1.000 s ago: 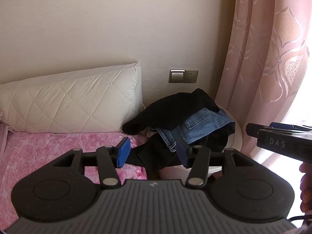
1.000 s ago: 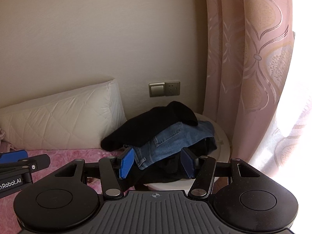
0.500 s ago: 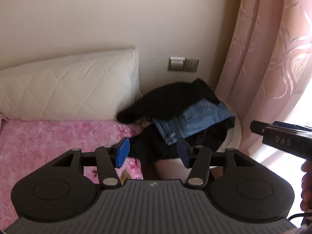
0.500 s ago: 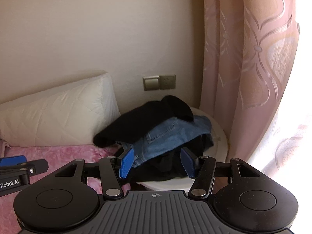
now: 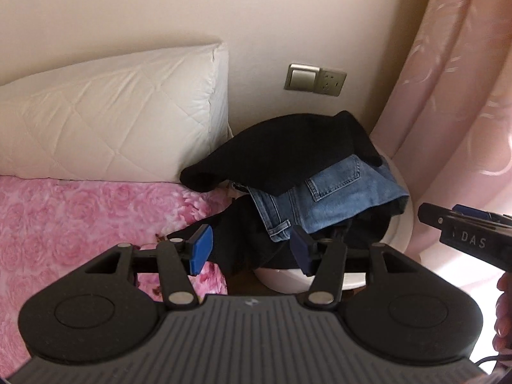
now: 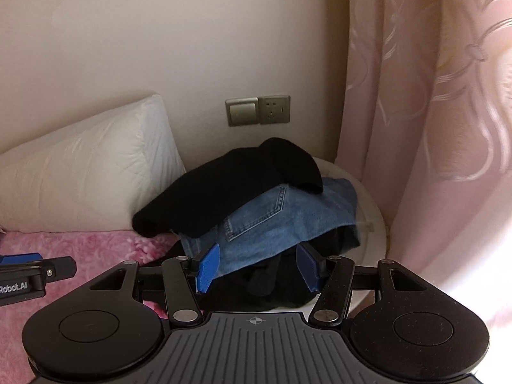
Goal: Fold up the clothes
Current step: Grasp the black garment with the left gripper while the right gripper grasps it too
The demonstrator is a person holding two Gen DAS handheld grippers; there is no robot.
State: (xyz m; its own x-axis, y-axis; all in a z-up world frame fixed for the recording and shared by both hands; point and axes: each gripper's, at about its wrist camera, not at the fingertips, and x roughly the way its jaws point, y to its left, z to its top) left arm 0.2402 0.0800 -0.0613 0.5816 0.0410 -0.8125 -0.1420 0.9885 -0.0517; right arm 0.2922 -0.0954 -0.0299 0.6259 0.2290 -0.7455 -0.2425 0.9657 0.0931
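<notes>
A pile of clothes lies on a round white stool (image 6: 372, 220) beside the bed. A black garment (image 5: 288, 156) (image 6: 230, 188) is on top, blue jeans (image 5: 332, 201) (image 6: 281, 224) lie under it, and more dark cloth (image 5: 243, 243) (image 6: 275, 281) hangs below. My left gripper (image 5: 251, 249) is open just in front of the pile's lower left, holding nothing. My right gripper (image 6: 259, 267) is open too, close to the hem of the jeans. The right gripper's tip (image 5: 460, 230) shows at the right edge of the left wrist view.
A white quilted pillow (image 5: 108, 128) (image 6: 86, 172) leans on the wall over a pink rose-patterned bedspread (image 5: 80, 224) (image 6: 96, 246). A wall switch and socket (image 5: 315, 80) (image 6: 258, 110) sit above the pile. A pink curtain (image 5: 454, 96) (image 6: 432, 128) hangs close on the right.
Both grippers have moved closer to the clothes pile, which now looms larger and lower in each view. Both stayed open.
</notes>
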